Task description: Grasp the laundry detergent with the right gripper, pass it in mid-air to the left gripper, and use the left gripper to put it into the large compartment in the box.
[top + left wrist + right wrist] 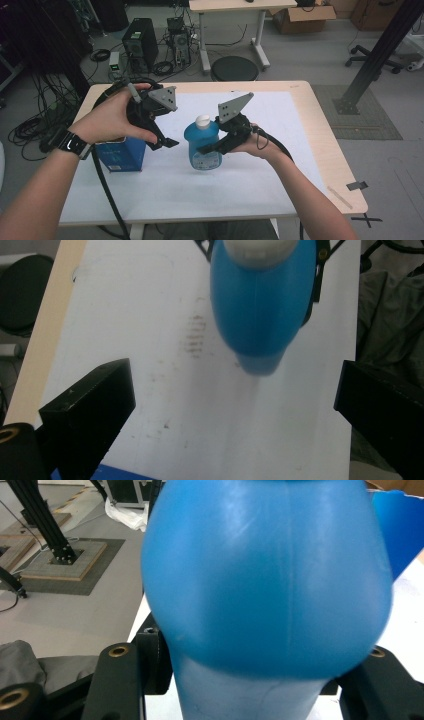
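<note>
At frame centre the bottle (202, 145) is clamped by the right gripper (212, 147), so the wide-open, empty left gripper (167, 144) is free for its cap (203, 120).

The rounded blue plastic bottle (265, 575) looks smooth, softly sheened — its white plastic cap (203, 120) matt; the white tabletop (165, 390) is scuffed, wood-edged.

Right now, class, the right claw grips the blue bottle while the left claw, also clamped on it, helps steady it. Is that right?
Not quite. The right claw does grip the blue bottle, but the left claw is open and apart from it; the left gripper view shows its jaws wide with the bottle beyond them.
</note>
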The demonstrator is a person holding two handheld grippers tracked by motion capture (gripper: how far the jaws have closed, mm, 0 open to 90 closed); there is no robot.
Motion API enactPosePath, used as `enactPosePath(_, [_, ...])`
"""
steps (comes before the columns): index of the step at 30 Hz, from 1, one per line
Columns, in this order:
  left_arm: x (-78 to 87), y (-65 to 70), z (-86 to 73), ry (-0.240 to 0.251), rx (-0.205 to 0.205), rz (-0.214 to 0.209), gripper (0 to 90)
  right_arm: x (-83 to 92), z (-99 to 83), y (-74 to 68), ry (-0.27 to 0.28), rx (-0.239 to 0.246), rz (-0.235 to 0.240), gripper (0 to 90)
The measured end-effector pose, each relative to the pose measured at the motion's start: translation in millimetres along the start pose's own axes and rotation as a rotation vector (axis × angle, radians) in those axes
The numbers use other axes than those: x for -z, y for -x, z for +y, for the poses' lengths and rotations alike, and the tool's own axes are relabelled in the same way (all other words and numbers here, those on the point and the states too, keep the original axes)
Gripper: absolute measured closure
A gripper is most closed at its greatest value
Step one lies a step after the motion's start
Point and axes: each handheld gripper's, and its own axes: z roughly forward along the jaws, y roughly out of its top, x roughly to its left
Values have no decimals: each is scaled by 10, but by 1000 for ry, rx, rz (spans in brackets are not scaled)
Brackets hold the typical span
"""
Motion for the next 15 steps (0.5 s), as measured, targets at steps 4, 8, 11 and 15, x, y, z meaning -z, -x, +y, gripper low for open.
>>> enactPosePath(4, [27,15,57,11,-10,-4,36,-77,55,-20,-10,11,14,426])
enactPosePath(8, [24,31,94,8,-17,-13,36,-139,93,-38,-20,21,26,426])
enactPosePath(11, [9,44,119,5,-22,-24,36,-191,129,-47,-27,27,29,426])
enactPosePath(15, [-28,68,151,-10,-30,-36,36,-245,168,-62,-29,32,40,427])
